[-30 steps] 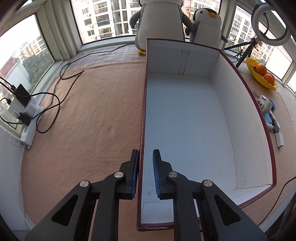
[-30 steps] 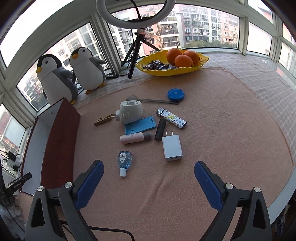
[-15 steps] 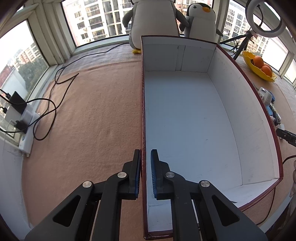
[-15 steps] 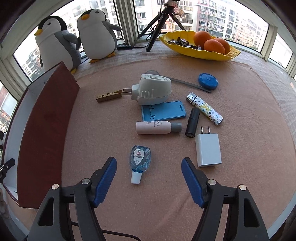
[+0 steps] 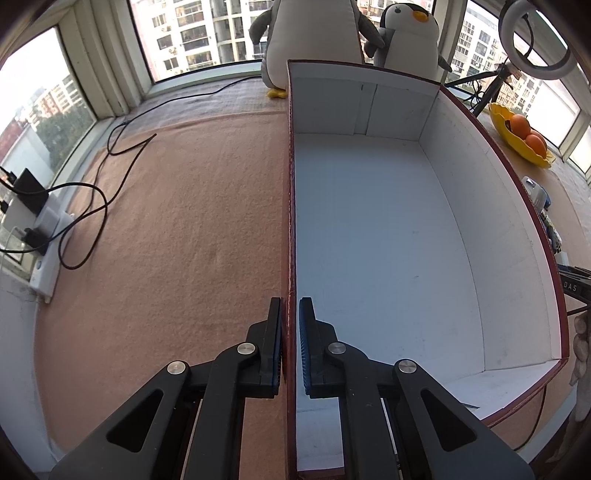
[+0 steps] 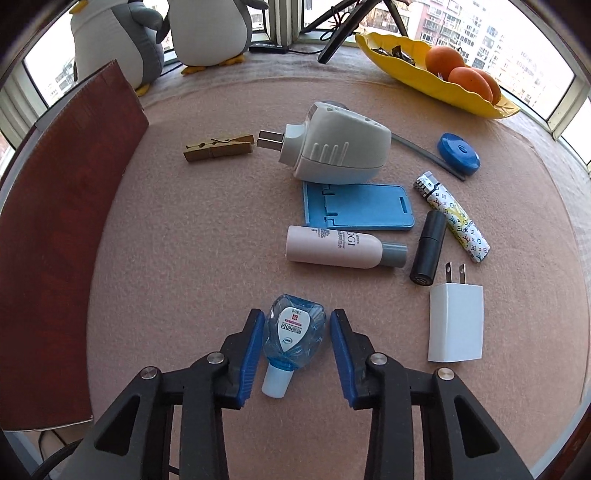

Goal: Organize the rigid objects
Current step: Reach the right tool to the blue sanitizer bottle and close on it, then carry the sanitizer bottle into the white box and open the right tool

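Note:
My left gripper (image 5: 290, 345) is shut on the left wall of the red box (image 5: 290, 206), one finger outside and one inside; the box's white inside holds nothing. My right gripper (image 6: 297, 354) is open, its fingers either side of a small blue bottle (image 6: 293, 338) lying on the cloth, not touching it. Beyond lie a pink tube (image 6: 334, 246), white charger (image 6: 456, 323), black cylinder (image 6: 428, 248), patterned lighter (image 6: 456, 217), blue phone stand (image 6: 356, 206), grey plug-in device (image 6: 341, 151), clothespin (image 6: 218, 147) and blue tape measure (image 6: 458, 153).
The red box's outer wall (image 6: 55, 229) stands left of the objects. Two plush penguins (image 6: 207, 29) sit at the back. A yellow dish with oranges (image 6: 436, 85) is far right. A power strip and cables (image 5: 40, 229) lie at the far left edge.
My right gripper moved forward and down over the small blue bottle and narrowed around it. My left gripper closed tighter on the box wall.

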A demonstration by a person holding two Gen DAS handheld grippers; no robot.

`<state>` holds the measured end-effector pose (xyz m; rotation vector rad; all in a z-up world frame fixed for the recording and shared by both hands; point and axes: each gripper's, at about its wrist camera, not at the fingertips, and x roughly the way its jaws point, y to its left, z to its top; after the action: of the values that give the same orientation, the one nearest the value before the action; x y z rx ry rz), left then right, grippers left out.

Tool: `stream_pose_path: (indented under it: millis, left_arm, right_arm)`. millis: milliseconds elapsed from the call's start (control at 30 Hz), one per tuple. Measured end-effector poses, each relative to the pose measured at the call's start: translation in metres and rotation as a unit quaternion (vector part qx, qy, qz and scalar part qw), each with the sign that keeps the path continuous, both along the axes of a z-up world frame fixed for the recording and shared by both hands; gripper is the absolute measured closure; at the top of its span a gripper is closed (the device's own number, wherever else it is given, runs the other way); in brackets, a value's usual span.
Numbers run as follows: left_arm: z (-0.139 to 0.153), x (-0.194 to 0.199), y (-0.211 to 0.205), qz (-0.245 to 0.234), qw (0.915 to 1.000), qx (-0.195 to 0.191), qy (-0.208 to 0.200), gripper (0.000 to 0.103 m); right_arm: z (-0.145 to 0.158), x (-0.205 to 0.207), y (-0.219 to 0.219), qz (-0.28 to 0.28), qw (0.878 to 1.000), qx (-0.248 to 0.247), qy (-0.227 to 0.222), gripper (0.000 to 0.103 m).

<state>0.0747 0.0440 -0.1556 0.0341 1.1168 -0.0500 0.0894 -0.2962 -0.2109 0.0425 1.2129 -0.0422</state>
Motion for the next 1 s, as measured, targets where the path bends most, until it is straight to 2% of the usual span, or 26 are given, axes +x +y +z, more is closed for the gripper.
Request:
stream_pose_path:
  millis: [200, 367, 433, 567, 733, 867, 1000]
  left_arm:
    - [-0.006, -0.001, 0.004, 0.018, 0.9997, -0.010, 0.013, 0.098]
    - [-0.004, -0.003, 0.002, 0.027, 0.9996, -0.002, 0.007, 0.098]
    - [-0.002, -0.003, 0.001, 0.030, 0.9995, 0.000, 0.003, 0.098]
    - [-0.001, -0.003, -0.001, 0.039, 0.9992, 0.004, -0.002, 0.098]
    - [0.000, -0.006, -0.001, 0.051, 0.9986, 0.006, -0.007, 0.098]
    - [0.000, -0.007, -0.001, 0.060, 0.9981, 0.007, -0.010, 0.098]
    - [0.001, -0.009, 0.000, 0.068, 0.9976, 0.005, -0.012, 0.098]
  right_arm:
    - [0.009, -0.003, -0.004, 0.007, 1.000, 0.011, -0.012, 0.073]
    - [0.045, -0.007, 0.009, 0.032, 0.998, 0.034, -0.050, 0.075]
    - [0.065, -0.008, 0.022, 0.054, 0.995, 0.042, -0.071, 0.081]
    - [0.102, -0.010, 0.062, 0.114, 0.986, 0.049, -0.113, 0.081]
    - [0.133, -0.012, 0.117, 0.188, 0.969, 0.074, -0.144, 0.081]
    - [0.140, -0.011, 0.157, 0.246, 0.955, 0.081, -0.146, 0.081]
    - [0.131, -0.010, 0.188, 0.284, 0.946, 0.077, -0.136, 0.081]
